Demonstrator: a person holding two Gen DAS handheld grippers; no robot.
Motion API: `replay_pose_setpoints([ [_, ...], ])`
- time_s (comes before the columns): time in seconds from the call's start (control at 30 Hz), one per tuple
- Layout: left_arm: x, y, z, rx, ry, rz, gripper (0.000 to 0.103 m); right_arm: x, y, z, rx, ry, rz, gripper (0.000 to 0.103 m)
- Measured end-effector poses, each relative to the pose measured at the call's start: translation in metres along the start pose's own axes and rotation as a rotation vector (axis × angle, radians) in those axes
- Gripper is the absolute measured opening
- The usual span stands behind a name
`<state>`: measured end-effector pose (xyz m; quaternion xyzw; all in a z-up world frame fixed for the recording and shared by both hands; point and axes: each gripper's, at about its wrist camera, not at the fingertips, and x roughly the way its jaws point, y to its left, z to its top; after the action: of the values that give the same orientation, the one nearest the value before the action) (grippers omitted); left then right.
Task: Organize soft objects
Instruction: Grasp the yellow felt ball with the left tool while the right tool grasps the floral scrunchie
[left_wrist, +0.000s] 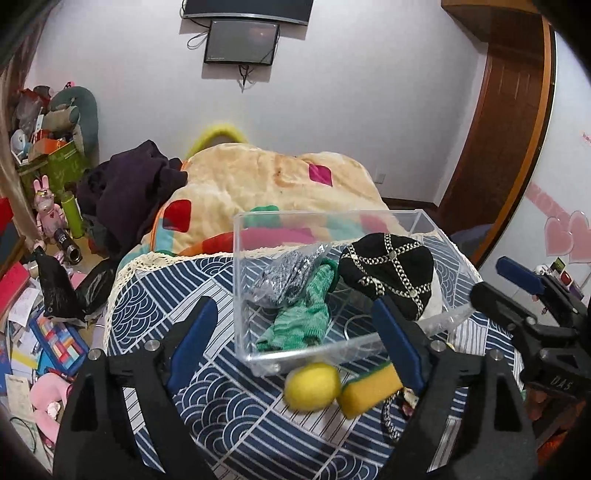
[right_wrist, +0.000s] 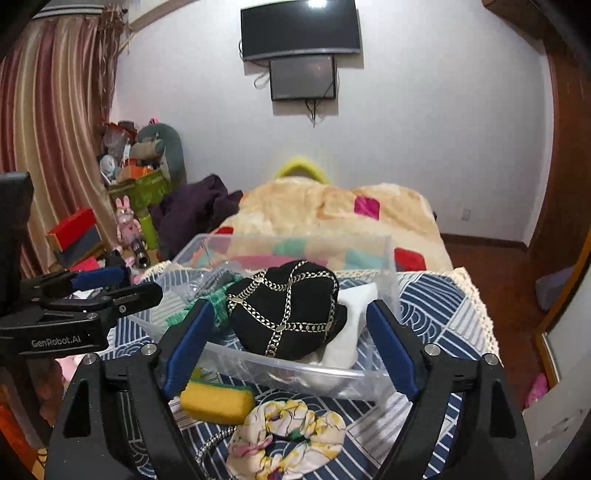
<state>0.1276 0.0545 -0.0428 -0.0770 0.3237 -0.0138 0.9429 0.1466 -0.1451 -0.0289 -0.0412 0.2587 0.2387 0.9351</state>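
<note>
A clear plastic box (left_wrist: 242, 295) (right_wrist: 391, 280) stands on the blue wave-patterned cloth. In it lie a black cap with chain trim (left_wrist: 388, 269) (right_wrist: 288, 306), a green knit piece (left_wrist: 303, 317), a grey speckled item in a bag (left_wrist: 284, 277) and something white (right_wrist: 351, 325). In front of the box lie a yellow ball (left_wrist: 312, 386), a yellow sponge with a green top (left_wrist: 369, 387) (right_wrist: 218, 402) and a floral scrunchie (right_wrist: 288, 432). My left gripper (left_wrist: 299, 347) is open and empty over the box's near edge. My right gripper (right_wrist: 288, 350) is open and empty, with the cap between its fingers' line of sight.
The cloth-covered table (left_wrist: 221, 424) stands against a bed with a cream patchwork blanket (left_wrist: 266, 184). Dark clothes (left_wrist: 129, 192) lie at the bed's left. The floor at left is strewn with toys, books and bags (left_wrist: 48, 332). A wooden door (left_wrist: 506, 122) is at right.
</note>
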Motion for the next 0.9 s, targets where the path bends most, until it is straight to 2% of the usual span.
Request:
replay_pose_setpoints([
  [0.2, 0.000, 0.003, -0.022, -0.019, 0.028, 0.001, 0.089, -0.008, -0.010, -0.021, 0.025, 0.018, -0.017, 0.084],
  [0.4, 0.016, -0.003, -0.046, 0.003, 0.095, 0.020, 0.089, 0.003, -0.021, -0.053, 0.069, 0.122, -0.032, 0.083],
  [0.57, 0.035, -0.005, -0.061, -0.009, 0.162, 0.016, 0.089, 0.009, -0.021, -0.069, 0.081, 0.171, -0.016, 0.083],
  [0.83, 0.044, -0.008, -0.066, -0.006, 0.175, -0.001, 0.069, 0.028, -0.011, -0.081, 0.037, 0.233, -0.010, 0.080],
  [0.9, 0.047, -0.010, -0.065, -0.008, 0.175, -0.008, 0.060, 0.033, -0.014, -0.084, 0.047, 0.253, -0.004, 0.066],
])
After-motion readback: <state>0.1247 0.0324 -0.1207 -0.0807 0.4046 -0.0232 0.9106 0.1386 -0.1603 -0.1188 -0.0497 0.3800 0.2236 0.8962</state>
